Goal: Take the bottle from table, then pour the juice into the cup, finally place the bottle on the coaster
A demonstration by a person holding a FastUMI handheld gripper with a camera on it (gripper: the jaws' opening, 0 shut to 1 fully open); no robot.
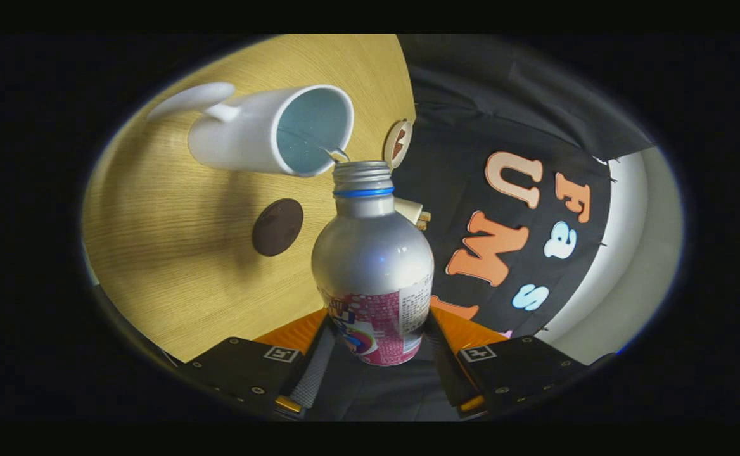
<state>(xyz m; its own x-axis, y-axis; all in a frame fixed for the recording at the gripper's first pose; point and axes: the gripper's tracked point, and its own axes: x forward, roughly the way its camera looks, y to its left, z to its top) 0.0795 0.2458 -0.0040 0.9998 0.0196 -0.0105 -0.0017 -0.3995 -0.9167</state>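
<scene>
The tongs (375, 345) are clenched on the labelled lower body of the silver metal bottle with a blue neck ring (372, 266), tilted so its open mouth sits at the rim of the white ceramic cup with a pale blue inside (268, 130); a thin stream runs in. The bottle looks stiff, smooth and likely slippery, lightening as it empties, so the label band seems the surest hold. The cup would chip. On the light wooden surface (173, 272): one bottle, one cup, one round dark brown coaster (277, 227).
</scene>
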